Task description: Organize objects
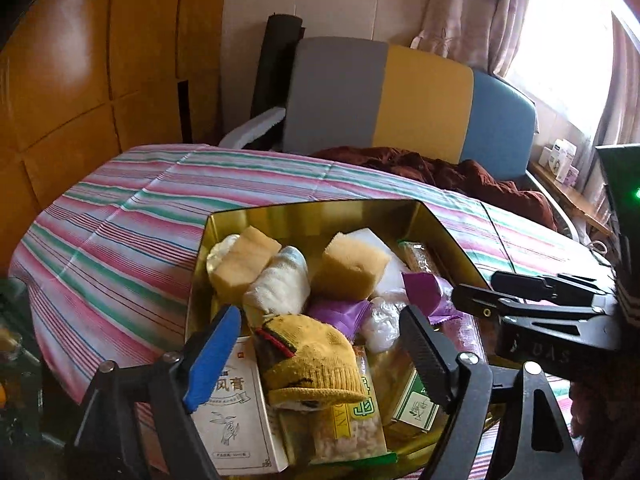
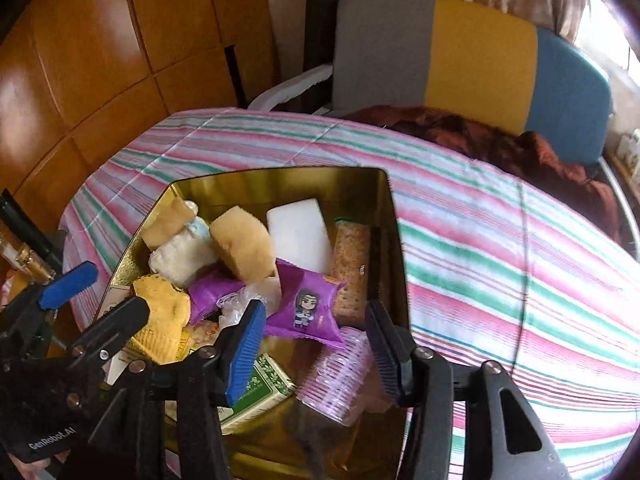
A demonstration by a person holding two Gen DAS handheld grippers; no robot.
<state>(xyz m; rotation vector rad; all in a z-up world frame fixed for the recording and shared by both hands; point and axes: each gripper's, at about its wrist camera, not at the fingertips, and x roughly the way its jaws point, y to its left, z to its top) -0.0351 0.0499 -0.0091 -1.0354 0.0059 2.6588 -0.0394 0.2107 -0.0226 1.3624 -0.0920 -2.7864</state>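
A gold tin box [image 1: 312,210] [image 2: 280,180] stands on the striped tablecloth, full of items. It holds a yellow sock [image 1: 316,360] [image 2: 164,320], two tan sponges [image 1: 352,266] [image 2: 244,244], a white rolled cloth [image 1: 280,284], purple snack packets [image 2: 308,308] and a white carton [image 1: 236,428]. My left gripper [image 1: 320,364] is open above the box, its jaws either side of the yellow sock without touching. My right gripper [image 2: 316,352] is open above a pink hair roller [image 2: 340,376] lying in the box beside a green-white carton [image 2: 260,392].
The striped tablecloth [image 1: 120,240] [image 2: 500,260] spreads around the box. A grey, yellow and blue chair [image 1: 400,100] with a dark red cloth [image 1: 460,172] stands behind the table. Wooden panels [image 1: 80,60] are at the left, a window and curtain at the right.
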